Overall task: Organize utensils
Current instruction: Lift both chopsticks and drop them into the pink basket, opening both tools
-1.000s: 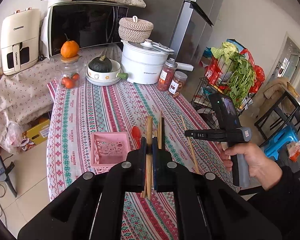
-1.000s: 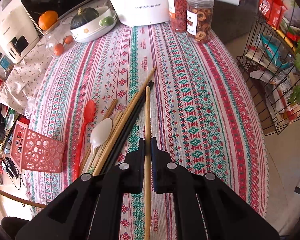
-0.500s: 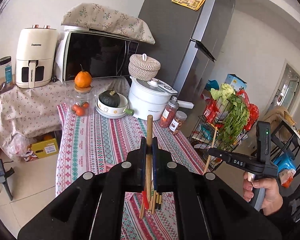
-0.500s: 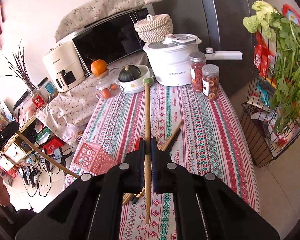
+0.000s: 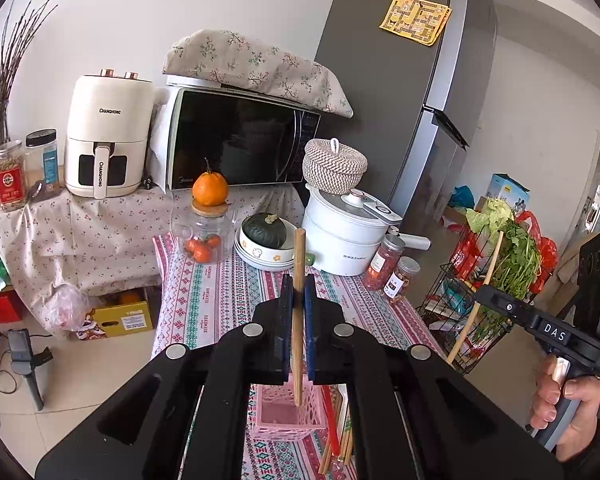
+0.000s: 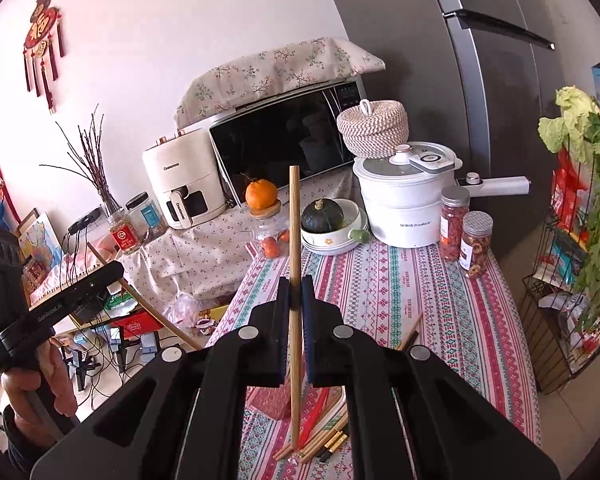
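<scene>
Each claw is clamped on a single wooden chopstick and both are lifted clear of the tabletop [image 6: 420,280]. The left claw [image 5: 299,300] grips its chopstick [image 5: 299,320] near the middle, the stick standing almost upright with its lower tip hanging over the pink basket [image 5: 288,420]. The right claw [image 6: 296,304] pinches the other chopstick [image 6: 295,240] the same way, upright, its lower end above the pile of remaining utensils [image 6: 320,432].

By my reading the sorting has barely begun. What shows of the basket's interior looks bare, so nothing appears to be stowed yet. Two chopsticks are picked up but not delivered; the left one seems close to being dropped in, while the right one sits over the pile rather than the basket. Left on the striped cloth are several more wooden chopsticks, a couple of dark ones with pale tips, and a red utensil [image 6: 316,412] whose shape I cannot make out.

Much is hidden. The black bodies of both claws cover the near tabletop, so the pile shows only through the gap between the arms, and its count is unclear. The basket is cut off by the claw in both views, showing only as a pink patch in the right wrist view, and its far corners cannot be checked. Whether the left stick's tip is above the rim or already inside is not clear.
</scene>
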A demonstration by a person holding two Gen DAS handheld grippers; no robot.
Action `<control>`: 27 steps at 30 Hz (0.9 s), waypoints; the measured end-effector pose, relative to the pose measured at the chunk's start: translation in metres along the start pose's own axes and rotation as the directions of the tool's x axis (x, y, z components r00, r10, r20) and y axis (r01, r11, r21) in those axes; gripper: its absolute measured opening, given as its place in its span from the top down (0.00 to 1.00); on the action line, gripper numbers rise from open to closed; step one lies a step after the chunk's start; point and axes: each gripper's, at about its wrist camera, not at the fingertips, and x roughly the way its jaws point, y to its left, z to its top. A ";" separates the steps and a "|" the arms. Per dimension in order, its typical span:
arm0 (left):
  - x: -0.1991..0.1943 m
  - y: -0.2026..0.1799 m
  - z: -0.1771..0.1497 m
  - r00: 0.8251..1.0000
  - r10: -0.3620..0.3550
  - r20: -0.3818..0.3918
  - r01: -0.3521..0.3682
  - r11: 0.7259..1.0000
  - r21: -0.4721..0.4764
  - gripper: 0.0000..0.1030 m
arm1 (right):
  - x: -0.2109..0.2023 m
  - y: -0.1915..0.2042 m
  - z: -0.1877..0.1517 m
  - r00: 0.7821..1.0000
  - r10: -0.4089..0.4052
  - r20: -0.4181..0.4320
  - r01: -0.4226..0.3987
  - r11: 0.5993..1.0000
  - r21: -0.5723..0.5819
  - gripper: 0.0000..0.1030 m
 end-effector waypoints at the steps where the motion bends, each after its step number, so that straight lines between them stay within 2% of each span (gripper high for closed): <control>1: 0.003 -0.001 0.000 1.000 0.008 -0.005 -0.008 1.000 0.009 0.96 | 0.003 0.004 0.002 1.000 0.007 0.014 -0.007 1.000 -0.001 0.94; 4: 0.020 -0.002 -0.003 0.998 0.037 -0.045 -0.035 0.998 0.049 0.96 | 0.016 0.011 0.005 0.997 0.047 0.056 -0.048 0.999 0.010 0.94; 9: 0.053 0.015 -0.013 0.989 0.041 -0.145 -0.041 0.999 0.004 0.96 | 0.041 0.027 0.005 0.991 0.091 0.102 -0.091 0.996 0.003 0.94; 13: 0.068 0.023 -0.017 0.980 0.048 -0.195 -0.050 0.999 -0.004 0.96 | 0.063 0.040 0.002 0.988 0.115 0.105 -0.114 0.993 -0.019 0.94; 19: 0.083 0.031 -0.021 0.970 0.039 -0.242 -0.045 0.999 -0.018 0.96 | 0.103 0.047 -0.013 0.996 0.092 0.018 -0.091 0.996 -0.024 0.94; 27: 0.090 0.034 -0.024 0.967 0.037 -0.251 -0.044 0.999 -0.021 0.95 | 0.134 0.046 -0.034 0.996 0.044 -0.073 -0.047 0.998 -0.039 0.94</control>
